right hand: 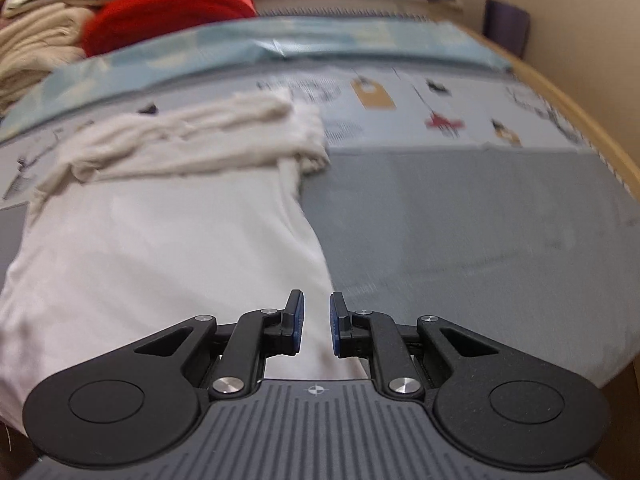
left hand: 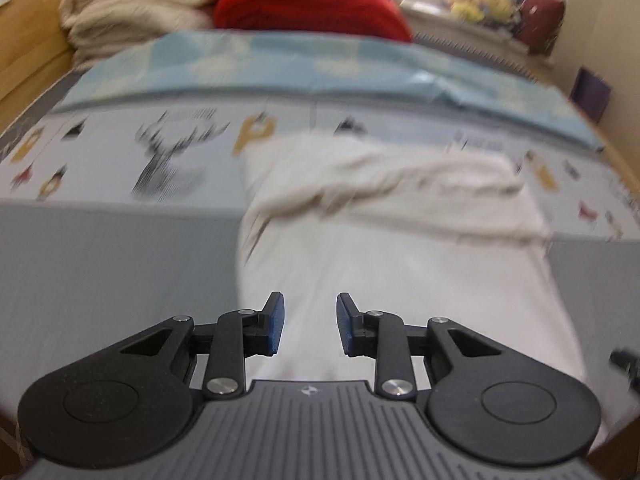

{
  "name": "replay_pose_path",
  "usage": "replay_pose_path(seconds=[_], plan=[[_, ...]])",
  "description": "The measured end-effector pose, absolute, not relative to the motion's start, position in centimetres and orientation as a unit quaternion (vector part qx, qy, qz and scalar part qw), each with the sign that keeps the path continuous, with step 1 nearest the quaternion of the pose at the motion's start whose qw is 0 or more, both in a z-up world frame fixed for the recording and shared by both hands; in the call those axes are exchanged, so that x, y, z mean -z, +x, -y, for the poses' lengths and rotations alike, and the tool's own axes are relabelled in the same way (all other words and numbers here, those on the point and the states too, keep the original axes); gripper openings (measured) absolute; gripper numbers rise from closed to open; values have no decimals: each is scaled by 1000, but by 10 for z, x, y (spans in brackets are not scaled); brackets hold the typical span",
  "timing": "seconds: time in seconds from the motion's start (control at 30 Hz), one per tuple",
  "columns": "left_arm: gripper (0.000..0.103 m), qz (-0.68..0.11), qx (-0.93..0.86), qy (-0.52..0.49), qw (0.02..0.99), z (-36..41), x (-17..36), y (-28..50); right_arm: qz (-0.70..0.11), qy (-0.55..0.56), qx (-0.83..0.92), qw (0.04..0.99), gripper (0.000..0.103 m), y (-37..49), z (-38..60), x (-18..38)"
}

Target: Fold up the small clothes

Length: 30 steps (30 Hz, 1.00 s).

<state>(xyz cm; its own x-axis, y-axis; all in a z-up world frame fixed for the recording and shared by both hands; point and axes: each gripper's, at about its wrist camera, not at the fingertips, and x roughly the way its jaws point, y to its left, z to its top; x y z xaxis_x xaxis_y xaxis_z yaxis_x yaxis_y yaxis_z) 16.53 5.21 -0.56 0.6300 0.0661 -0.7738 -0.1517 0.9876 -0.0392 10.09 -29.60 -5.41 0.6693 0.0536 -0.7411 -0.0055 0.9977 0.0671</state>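
Note:
A white garment [left hand: 400, 264] lies flat on the grey table [left hand: 100, 264], with a bunched cream ribbed band [left hand: 392, 184] across its far end. My left gripper [left hand: 310, 326] is open and empty, low over the garment's near left part. In the right wrist view the same garment [right hand: 160, 248] fills the left half, with its band [right hand: 192, 140] at the far end. My right gripper [right hand: 316, 326] is open with a narrow gap, empty, over the garment's near right edge. Both views are blurred by motion.
A printed mat [left hand: 120, 156] and a light blue folded sheet [left hand: 280, 64] lie beyond the garment. A red cloth [left hand: 308, 4] and a cream blanket pile [left hand: 132, 4] sit at the back. A wooden table edge [right hand: 580, 116] runs along the right.

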Motion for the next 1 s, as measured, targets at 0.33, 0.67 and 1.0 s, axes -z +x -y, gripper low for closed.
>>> replay_pose_path(seconds=[0.33,0.67,1.0], plan=[[17,-390,-17,-93,916,-75,22,268,-316,40,-91,944,4,153,262,-3],[17,-422,-82,-104,897,-105,50,282,-371,215,-42,903,28,315,234,63],[17,-411,-139,-140,890,-190,46,278,-395,297,65,867,34,400,232,139]])
